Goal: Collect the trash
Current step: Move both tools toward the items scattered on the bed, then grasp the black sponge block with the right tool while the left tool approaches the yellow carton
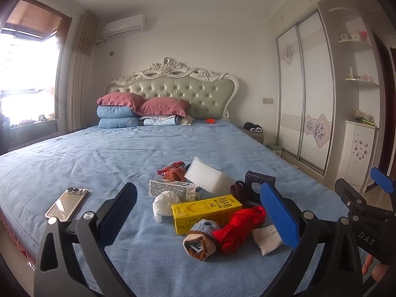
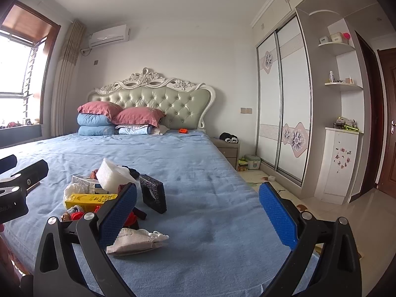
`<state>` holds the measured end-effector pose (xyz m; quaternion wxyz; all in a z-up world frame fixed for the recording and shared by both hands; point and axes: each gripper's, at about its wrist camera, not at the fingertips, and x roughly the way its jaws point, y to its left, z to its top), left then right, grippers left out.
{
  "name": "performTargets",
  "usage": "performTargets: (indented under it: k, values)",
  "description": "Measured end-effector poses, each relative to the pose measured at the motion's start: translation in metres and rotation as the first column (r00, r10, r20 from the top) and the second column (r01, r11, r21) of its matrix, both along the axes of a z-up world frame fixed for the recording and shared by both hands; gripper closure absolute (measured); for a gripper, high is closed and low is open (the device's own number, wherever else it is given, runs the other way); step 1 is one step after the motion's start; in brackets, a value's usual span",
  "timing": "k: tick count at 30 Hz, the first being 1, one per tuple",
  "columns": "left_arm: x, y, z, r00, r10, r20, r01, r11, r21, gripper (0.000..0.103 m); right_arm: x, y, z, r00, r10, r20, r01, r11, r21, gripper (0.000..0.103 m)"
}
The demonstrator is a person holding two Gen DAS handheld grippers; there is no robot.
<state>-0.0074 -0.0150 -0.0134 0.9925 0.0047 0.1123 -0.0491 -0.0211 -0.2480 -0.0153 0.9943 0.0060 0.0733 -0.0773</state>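
Observation:
A pile of items lies on the blue bed [image 1: 99, 153]: a yellow carton [image 1: 206, 210], a grey-white carton [image 1: 173, 188], a crumpled white tissue [image 1: 163, 204], a white foam block [image 1: 208, 174], a red wrapper [image 1: 173, 168], a black foam frame [image 1: 259, 178], a red cloth [image 1: 240, 227], a rolled sock [image 1: 200, 238] and a white face mask [image 2: 136, 241]. My left gripper [image 1: 198, 215] is open, hovering just above and in front of the pile. My right gripper [image 2: 198, 212] is open, to the right of the pile, its left finger beside the mask.
A phone [image 1: 66, 204] lies on the bed to the left of the pile. Pillows and folded quilts [image 1: 138, 111] sit at the headboard. A nightstand [image 2: 227, 148], a wardrobe [image 2: 284, 109] and open floor [image 2: 334, 212] are to the right.

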Motion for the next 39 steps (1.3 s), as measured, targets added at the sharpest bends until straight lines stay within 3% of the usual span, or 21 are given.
performTargets:
  k: [21,39]
  values:
    - [0.014,0.014,-0.014,0.998,0.013,-0.053,-0.014,1.0,-0.01,0.004,0.014,0.008,-0.001,0.996,0.078,-0.037,-0.078,0.997,0.003,0.008]
    - [0.082,0.008,-0.034,0.99,-0.025,-0.14,0.024,1.0,-0.006,0.004,0.095,0.004,-0.008,0.961,0.203,-0.191,-0.199,0.979,0.041,0.008]
